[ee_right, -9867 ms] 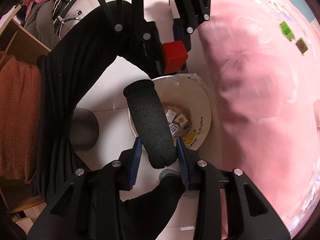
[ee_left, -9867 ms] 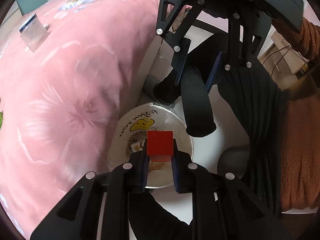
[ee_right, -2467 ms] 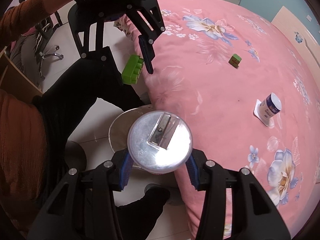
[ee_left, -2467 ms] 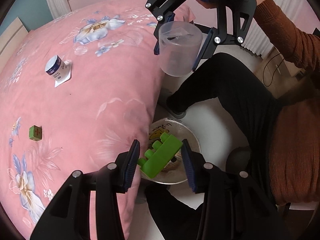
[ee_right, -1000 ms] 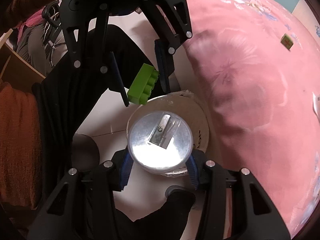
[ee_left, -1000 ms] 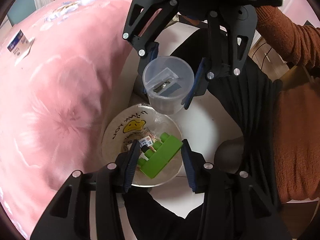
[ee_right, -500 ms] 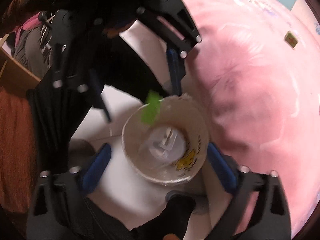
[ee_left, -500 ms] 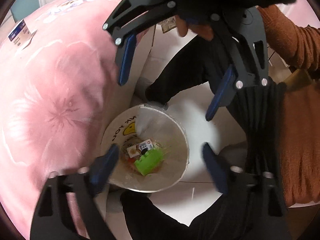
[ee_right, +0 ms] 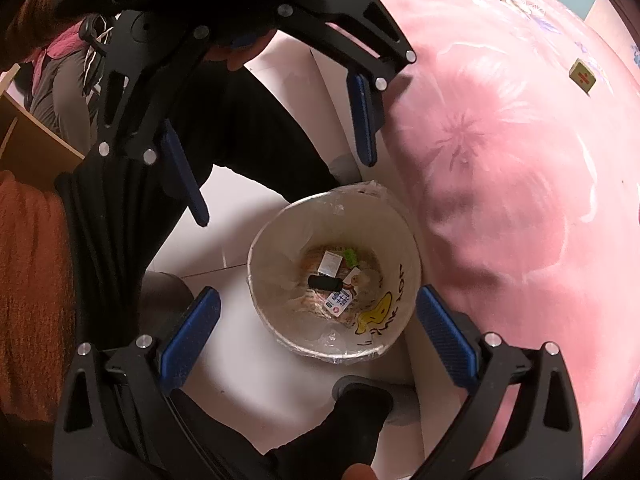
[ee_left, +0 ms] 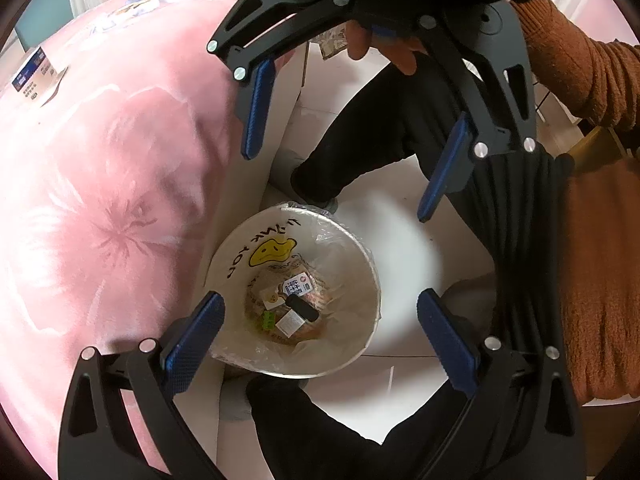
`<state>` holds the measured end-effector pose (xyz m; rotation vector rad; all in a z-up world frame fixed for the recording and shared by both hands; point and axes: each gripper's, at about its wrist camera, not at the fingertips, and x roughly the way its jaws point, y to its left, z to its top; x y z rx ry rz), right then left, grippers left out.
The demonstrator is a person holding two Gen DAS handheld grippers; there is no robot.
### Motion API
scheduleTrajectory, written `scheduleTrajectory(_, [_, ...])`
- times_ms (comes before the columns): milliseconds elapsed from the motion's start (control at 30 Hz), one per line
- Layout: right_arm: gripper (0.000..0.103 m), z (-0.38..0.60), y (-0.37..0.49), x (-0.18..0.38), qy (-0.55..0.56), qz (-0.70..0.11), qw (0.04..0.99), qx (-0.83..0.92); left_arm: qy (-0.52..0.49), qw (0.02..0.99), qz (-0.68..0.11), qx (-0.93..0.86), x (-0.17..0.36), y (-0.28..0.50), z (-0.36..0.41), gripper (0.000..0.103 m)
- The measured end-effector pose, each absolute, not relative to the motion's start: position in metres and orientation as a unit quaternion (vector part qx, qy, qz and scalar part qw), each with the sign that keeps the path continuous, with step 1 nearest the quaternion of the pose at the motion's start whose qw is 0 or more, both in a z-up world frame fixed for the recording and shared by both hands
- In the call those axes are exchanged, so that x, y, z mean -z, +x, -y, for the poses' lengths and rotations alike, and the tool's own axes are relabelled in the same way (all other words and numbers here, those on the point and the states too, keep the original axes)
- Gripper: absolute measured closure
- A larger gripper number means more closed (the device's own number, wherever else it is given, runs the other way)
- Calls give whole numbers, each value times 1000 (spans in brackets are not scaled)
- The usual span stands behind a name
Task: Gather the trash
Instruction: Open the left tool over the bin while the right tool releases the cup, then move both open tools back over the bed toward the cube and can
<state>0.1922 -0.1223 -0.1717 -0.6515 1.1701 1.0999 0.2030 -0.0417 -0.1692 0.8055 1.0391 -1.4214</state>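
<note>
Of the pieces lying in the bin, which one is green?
The small green block at the bottom of the lined bin, beside the black foam tube; the pieces around it are white or printed packets.

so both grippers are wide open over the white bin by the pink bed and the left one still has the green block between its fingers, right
Not quite. The left gripper holds nothing: its jaws have just been opening, and the left wrist view shows the green block lying at the bottom of the white bin. The rest stands: the right gripper is also wide open and empty above the bin, beside the pink bed.
</note>
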Motion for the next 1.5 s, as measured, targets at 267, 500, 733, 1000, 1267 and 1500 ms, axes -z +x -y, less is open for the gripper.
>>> scheduleTrajectory(267, [7, 125, 192, 157, -292, -515, 647, -480, 348, 571, -435, 603, 156, 206, 38, 5])
scheduleTrajectory(500, [7, 139, 202, 129, -293, -500, 669, -464, 356, 586, -423, 592, 129, 218, 35, 5])
scheduleTrajectory(733, [7, 165, 230, 86, -279, -482, 700, -448, 361, 609, -405, 579, 97, 238, 29, 5])
scheduleTrajectory(1000, [7, 192, 274, 45, -271, -476, 720, -426, 361, 640, -381, 560, 53, 279, 27, 5])
scheduleTrajectory(1267, [7, 219, 323, 19, -266, -474, 731, -413, 359, 653, -386, 545, 26, 330, 22, 5])
scheduleTrajectory(1500, [7, 237, 373, 14, -246, -476, 744, -400, 354, 661, -395, 531, 24, 378, 20, 5])
